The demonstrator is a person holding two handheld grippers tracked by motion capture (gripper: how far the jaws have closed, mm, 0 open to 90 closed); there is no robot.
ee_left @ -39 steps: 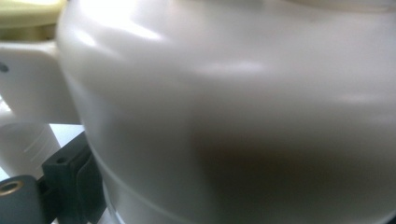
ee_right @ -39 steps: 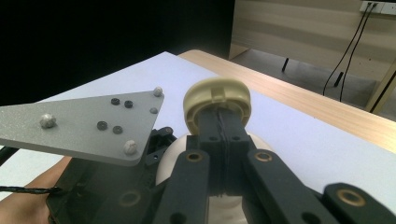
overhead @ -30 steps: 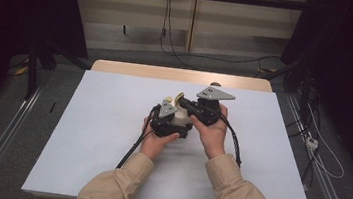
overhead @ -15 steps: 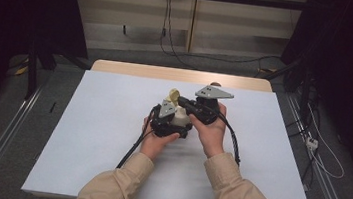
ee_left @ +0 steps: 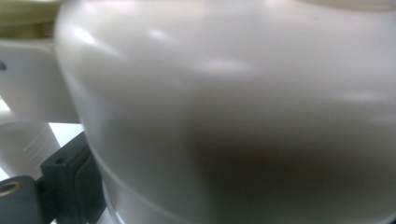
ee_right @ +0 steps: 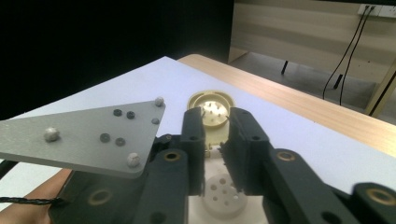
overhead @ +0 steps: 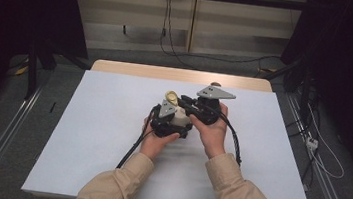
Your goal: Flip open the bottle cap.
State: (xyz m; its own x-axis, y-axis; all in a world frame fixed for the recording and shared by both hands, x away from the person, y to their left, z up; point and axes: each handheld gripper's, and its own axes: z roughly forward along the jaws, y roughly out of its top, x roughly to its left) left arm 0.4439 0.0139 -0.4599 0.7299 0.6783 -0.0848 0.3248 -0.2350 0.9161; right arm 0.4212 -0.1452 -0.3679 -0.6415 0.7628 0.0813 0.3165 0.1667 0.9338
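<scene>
Left tool [overhead: 174, 122] grips unlabelled white shaker bottle [ee_left: 243, 112]; right tool [ee_right: 217, 140], just opening, straddles its flip lid [ee_right: 211, 108]

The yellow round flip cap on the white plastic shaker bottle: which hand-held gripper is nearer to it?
Right. The right hand-held gripper has its jaws either side of the hinge below the yellow round flip cap; the left hand-held gripper sits lower, around the white plastic shaker bottle body.

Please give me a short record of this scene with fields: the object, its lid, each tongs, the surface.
object: white shaker jar, held above the table
lid: yellowish flip lid, open; holes of the white sifter top show
left tongs: closed on the white shaker jar
right tongs: at the lid, jaws have just been opening, narrow gap
surface: white table
</scene>
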